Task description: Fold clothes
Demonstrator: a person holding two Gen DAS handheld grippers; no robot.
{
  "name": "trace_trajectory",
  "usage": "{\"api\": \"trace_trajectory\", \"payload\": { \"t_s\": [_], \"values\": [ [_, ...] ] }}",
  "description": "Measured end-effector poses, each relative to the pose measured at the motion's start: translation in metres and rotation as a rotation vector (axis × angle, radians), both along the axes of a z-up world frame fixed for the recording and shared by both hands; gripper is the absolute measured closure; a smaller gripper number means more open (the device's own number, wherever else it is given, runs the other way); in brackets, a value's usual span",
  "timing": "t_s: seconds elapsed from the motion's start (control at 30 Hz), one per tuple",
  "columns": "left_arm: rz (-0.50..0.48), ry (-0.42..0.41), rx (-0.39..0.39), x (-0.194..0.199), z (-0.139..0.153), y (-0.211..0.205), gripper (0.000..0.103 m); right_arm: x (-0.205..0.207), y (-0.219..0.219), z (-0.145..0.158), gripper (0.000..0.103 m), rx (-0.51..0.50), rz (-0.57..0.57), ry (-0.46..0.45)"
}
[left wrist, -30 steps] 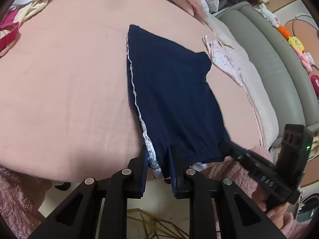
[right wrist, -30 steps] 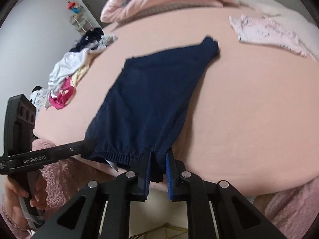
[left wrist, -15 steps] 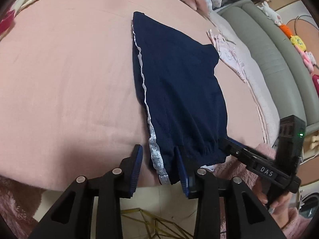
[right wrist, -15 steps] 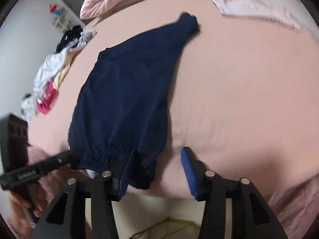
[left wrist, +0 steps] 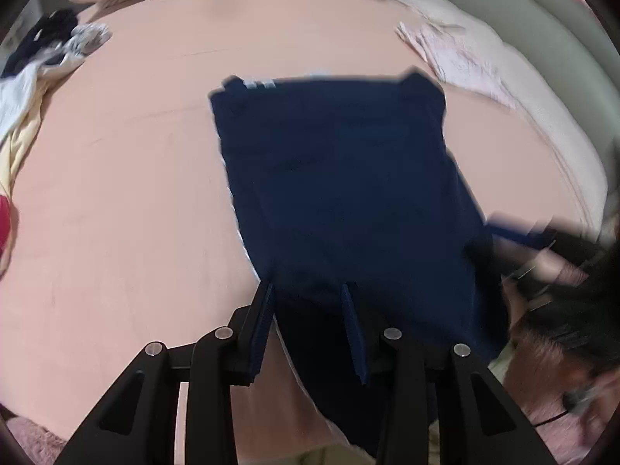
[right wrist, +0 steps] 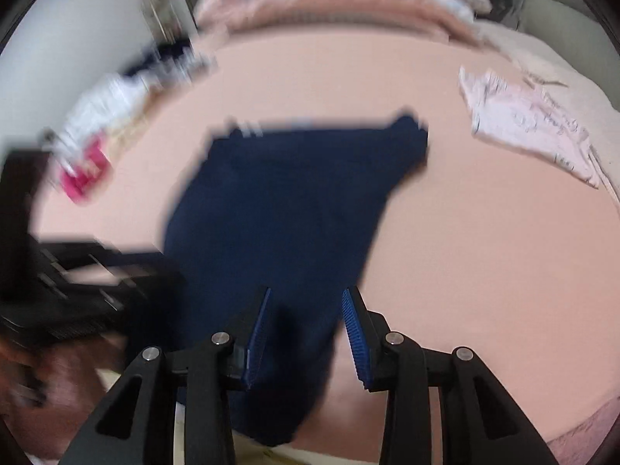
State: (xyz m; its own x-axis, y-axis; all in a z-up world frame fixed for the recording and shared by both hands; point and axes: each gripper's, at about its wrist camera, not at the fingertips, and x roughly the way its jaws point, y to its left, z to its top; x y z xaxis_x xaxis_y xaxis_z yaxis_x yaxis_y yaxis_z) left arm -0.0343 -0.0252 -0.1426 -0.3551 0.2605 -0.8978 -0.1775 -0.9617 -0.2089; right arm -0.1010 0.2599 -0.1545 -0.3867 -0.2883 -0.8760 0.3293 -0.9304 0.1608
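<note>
We saw the navy garment (left wrist: 333,178) spread flat across the middle of the pink bed sheet (left wrist: 116,201), its near end hanging over the bed's front edge. The left gripper (left wrist: 308,321) had its jaws apart, w/ the dark cloth lying in the gap between them; neither pad looked pressed onto it, tho motion blur made contact hard to judge. The right gripper (right wrist: 306,325) was likewise spread, blue ribbed pads facing each other w/ the garment's near right corner between them, not pinched as far as we could tell. In the left wrist view the other gripper showed as a blurred dark shape at the garment's right edge; in the right wrist view the left one was a blurred black mass at lower left. A pale pink printed garment (right wrist: 531,128) lay on the sheet to the right, apart from the navy one. A pile of mixed clothes (right wrist: 100,124) sat at the far left edge. Pink pillows (right wrist: 333,0) ran along the far side of the bed.
</note>
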Motion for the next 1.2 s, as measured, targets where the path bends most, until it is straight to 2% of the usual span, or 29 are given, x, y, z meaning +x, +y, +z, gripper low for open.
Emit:
{"api": "trace_trajectory", "payload": {
  "t_s": [0.07, 0.1, 0.17, 0.37, 0.47, 0.53, 0.6, 0.63, 0.7, 0.83, 0.87, 0.9, 0.93, 1.03, 1.2],
  "values": [
    [0.086, 0.072, 0.069, -0.008, 0.011, -0.019, 0.071, -0.008, -0.008, -0.012, 0.066, 0.018, 0.016, -0.023],
    [0.140, 0.123, 0.065, -0.014, 0.014, -0.027, 0.071, -0.011, -0.003, -0.012, 0.066, -0.022, 0.002, -0.025],
    [0.168, 0.113, 0.077, -0.033, 0.010, -0.029, 0.071, -0.021, 0.005, -0.008, 0.066, -0.063, -0.016, -0.028],
    [0.251, 0.083, 0.113, -0.090, -0.004, -0.038, 0.071, -0.084, 0.009, 0.023, 0.066, 0.068, -0.036, 0.100],
    [0.269, 0.018, 0.150, -0.105, -0.013, -0.042, 0.071, -0.116, 0.021, 0.021, 0.066, 0.042, -0.043, 0.073],
    [0.248, 0.045, 0.121, -0.111, -0.012, -0.039, 0.071, -0.140, 0.028, 0.017, 0.066, 0.028, -0.059, 0.040],
    [0.222, 0.045, 0.091, -0.114, -0.011, -0.032, 0.071, -0.152, 0.037, 0.020, 0.066, -0.067, -0.067, 0.038],
    [0.220, 0.053, 0.106, -0.116, -0.010, -0.031, 0.073, -0.158, 0.041, 0.021, 0.066, -0.116, -0.071, 0.037],
    [0.214, 0.066, 0.112, -0.116, -0.006, -0.030, 0.082, -0.162, 0.039, 0.014, 0.066, -0.211, 0.003, -0.033],
    [0.184, 0.080, 0.091, -0.119, -0.002, -0.028, 0.090, -0.167, 0.028, 0.002, 0.067, -0.157, 0.008, -0.042],
    [0.172, 0.074, 0.082, -0.119, -0.003, -0.027, 0.092, -0.168, 0.030, -0.002, 0.074, -0.134, -0.006, -0.041],
    [0.162, 0.068, 0.073, -0.119, -0.004, -0.026, 0.093, -0.168, 0.033, -0.006, 0.094, -0.110, -0.021, -0.040],
    [0.158, 0.062, 0.085, -0.123, -0.006, -0.028, 0.094, -0.168, 0.036, -0.010, 0.099, -0.086, -0.036, -0.039],
    [0.148, 0.046, 0.122, -0.127, -0.006, -0.033, 0.095, -0.170, 0.056, -0.006, 0.100, -0.145, -0.092, -0.060],
    [0.128, 0.100, 0.124, -0.129, 0.008, -0.031, 0.096, -0.164, 0.060, -0.001, 0.101, -0.116, -0.102, -0.014]
  ]
}}
